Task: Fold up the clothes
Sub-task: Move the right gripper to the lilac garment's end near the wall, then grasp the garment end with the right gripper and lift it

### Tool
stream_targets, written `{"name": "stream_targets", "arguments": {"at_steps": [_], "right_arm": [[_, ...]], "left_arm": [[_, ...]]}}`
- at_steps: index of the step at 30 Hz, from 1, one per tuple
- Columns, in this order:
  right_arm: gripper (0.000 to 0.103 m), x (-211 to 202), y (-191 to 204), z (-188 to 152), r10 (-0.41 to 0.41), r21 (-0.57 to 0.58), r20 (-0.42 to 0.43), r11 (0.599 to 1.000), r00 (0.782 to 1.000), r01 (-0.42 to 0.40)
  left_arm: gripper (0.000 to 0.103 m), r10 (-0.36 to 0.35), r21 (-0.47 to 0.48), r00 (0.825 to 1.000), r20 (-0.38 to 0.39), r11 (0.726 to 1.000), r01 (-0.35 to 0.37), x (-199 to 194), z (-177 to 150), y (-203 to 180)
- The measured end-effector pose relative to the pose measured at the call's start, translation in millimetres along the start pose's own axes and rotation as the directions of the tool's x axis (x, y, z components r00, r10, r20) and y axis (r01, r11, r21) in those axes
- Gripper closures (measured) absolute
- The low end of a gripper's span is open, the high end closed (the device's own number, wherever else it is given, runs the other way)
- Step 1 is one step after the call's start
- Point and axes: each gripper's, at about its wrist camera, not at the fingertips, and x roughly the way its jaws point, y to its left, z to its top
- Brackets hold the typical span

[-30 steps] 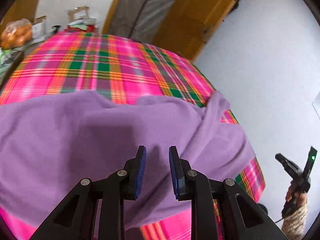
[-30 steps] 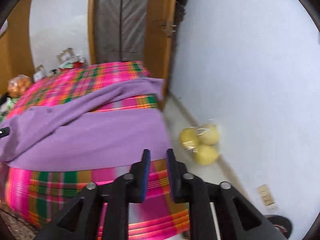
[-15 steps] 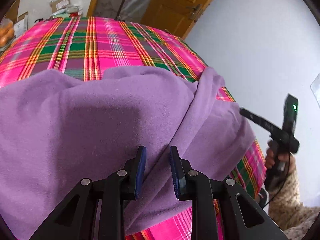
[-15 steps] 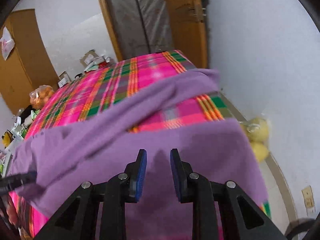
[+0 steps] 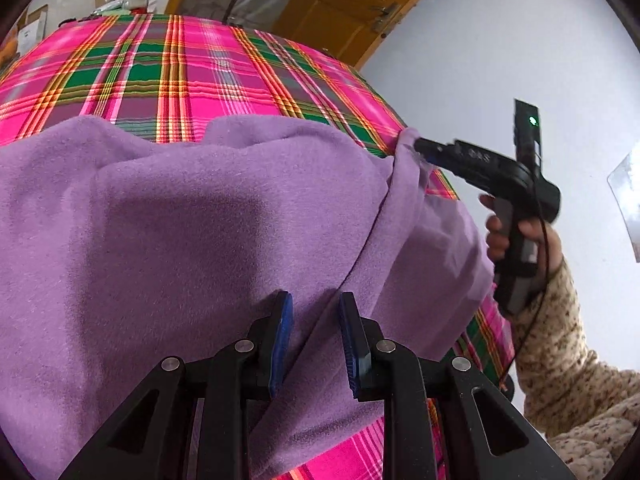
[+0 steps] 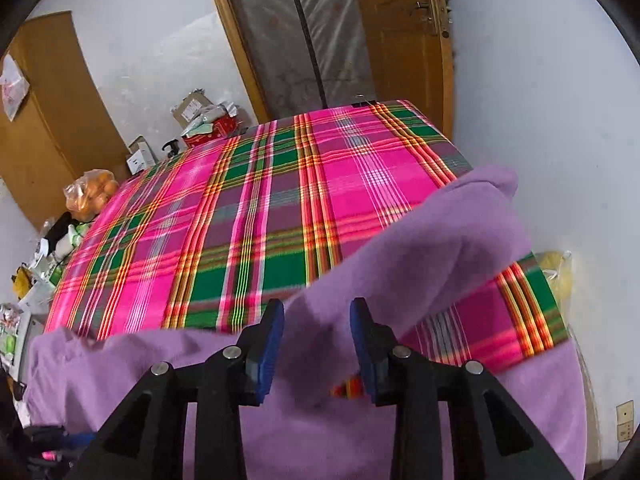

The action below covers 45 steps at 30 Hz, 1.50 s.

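A purple fleece garment [image 5: 180, 240] lies spread over the near part of a bed with a pink plaid cover [image 5: 180, 72]. My left gripper [image 5: 316, 340] is open just above the garment, with a fold edge running between its fingers. One sleeve [image 6: 452, 236] stretches across the plaid toward the bed's right edge. My right gripper [image 6: 318, 342] is open, its blue pads either side of that sleeve. In the left wrist view a hand holds the right gripper [image 5: 424, 150], its tips at the sleeve's end [image 5: 408, 148].
A white wall [image 5: 500, 60] runs close along the bed's right side. A wooden door [image 6: 400, 40] stands behind the bed. A bag of oranges [image 6: 90, 196] and boxes [image 6: 208, 116] crowd the far left. A bag of yellow fruit [image 6: 556, 276] lies on the floor.
My right gripper has come up from beside the bed and moved in over the sleeve, its jaws a little wider. My left gripper has drawn closer to the garment and stays open.
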Motion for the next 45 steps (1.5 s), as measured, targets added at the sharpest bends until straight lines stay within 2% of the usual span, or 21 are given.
{"name": "stream_targets", "arguments": {"at_steps": [2,8,10,12,14,17,22,30,41,45], "right_arm": [[0.064,8,3,7,-0.003,0.008,-0.013,1.000,1.000,0.003],[0.065,35,11,17,-0.058,0.012,-0.085,0.998,0.995,0.060],[0.072,39,9,18,-0.072,0.026,-0.099,0.997,0.992,0.075],[0.087,43,6,17,-0.092,0.037,-0.114,0.995,0.989,0.097],[0.094,43,1,16,-0.084,0.054,-0.123,0.994,0.989,0.092],[0.098,35,-2,13,-0.083,0.043,-0.103,0.995,0.991,0.087],[0.098,13,-9,4,-0.105,0.041,-0.048,0.993,0.993,0.107],[0.099,-28,-45,-27,-0.074,0.187,0.024,0.980,0.997,0.068],[0.098,-51,-80,-71,-0.030,0.317,0.048,0.948,0.998,0.013],[0.099,-61,-86,-75,-0.060,0.334,0.074,0.942,0.995,0.032]], "left_arm": [[0.079,-0.008,-0.001,1.000,-0.001,1.000,0.008,1,0,0],[0.079,-0.027,0.000,1.000,0.001,1.000,0.027,-1,-1,2],[0.079,-0.033,-0.002,0.999,0.002,0.999,0.033,-2,-1,3],[0.079,-0.038,-0.003,0.999,0.004,0.999,0.038,-3,-1,4],[0.079,-0.039,-0.002,0.999,0.006,0.999,0.039,-3,-2,3],[0.078,-0.045,-0.006,0.999,0.009,0.999,0.045,-3,-2,4],[0.078,-0.039,-0.007,0.999,0.012,0.999,0.039,0,-1,3],[0.075,0.013,0.027,1.000,0.013,1.000,-0.013,2,-2,-9],[0.073,0.085,0.102,0.996,0.015,0.991,-0.087,4,-6,-33],[0.072,0.074,0.116,0.997,0.017,0.990,-0.075,4,-7,-40]]}}
